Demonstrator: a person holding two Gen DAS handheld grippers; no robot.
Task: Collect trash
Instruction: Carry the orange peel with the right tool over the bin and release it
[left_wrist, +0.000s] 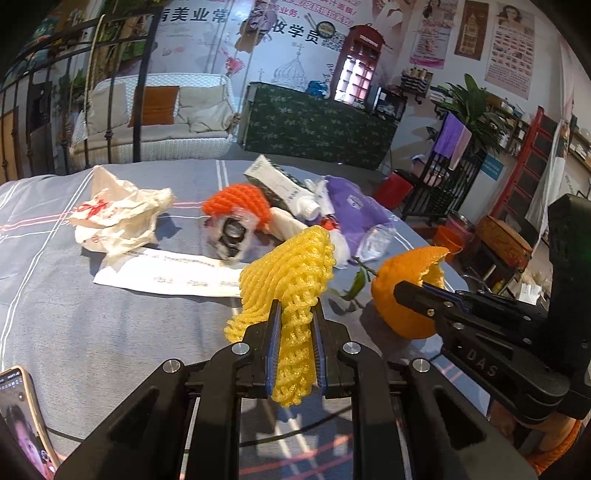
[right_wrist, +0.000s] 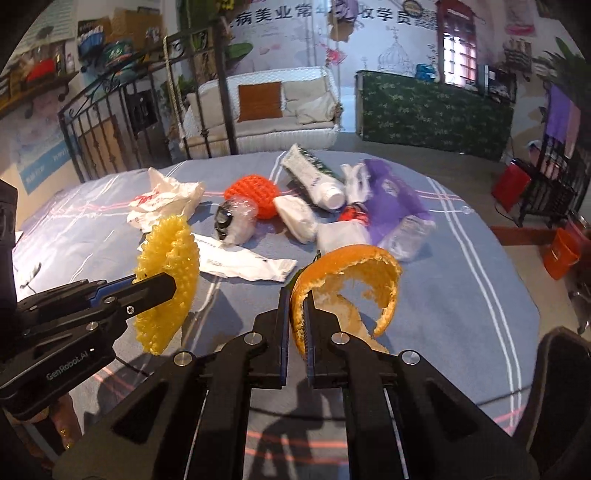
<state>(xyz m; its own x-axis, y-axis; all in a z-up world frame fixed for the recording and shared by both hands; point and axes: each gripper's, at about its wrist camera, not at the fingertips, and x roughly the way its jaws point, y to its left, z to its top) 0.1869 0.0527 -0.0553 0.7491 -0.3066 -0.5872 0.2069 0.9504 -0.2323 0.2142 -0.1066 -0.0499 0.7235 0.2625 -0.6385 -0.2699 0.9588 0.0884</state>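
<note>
Left gripper (left_wrist: 295, 332): closed on the yellow foam net (left_wrist: 291, 280), which sticks up between the two pads and hangs out below them; seen from the right wrist camera it reaches in from the left.
Right gripper (right_wrist: 297, 317): clamped on the rim of the orange peel (right_wrist: 351, 280); the curled peel stands above the cloth with its pale inside facing the camera.
Yellow foam net: held near, left of the peel, clear of the pile.
Orange peel: held near, right of the net, with a small green leaf (left_wrist: 356, 286) on a stem just behind it.
Table (left_wrist: 92, 314): covered with a blue-grey cloth with white and pink stripes.
Trash pile: lies far of both grippers, across the middle of the table.
White plastic bag (left_wrist: 118, 218): crumpled, red print, far left.
Paper slip (left_wrist: 173, 275): flat, just near of the bag.
Orange foam net (left_wrist: 236, 203): centre of the pile, with a clear wrapper around a dark item (left_wrist: 231, 234) touching its near side.
Toothpaste tube (left_wrist: 284, 188): far, cap pointing right.
Purple bag (left_wrist: 354, 206): far right.
Phone (left_wrist: 22, 417): near left edge, screen lit.
</note>
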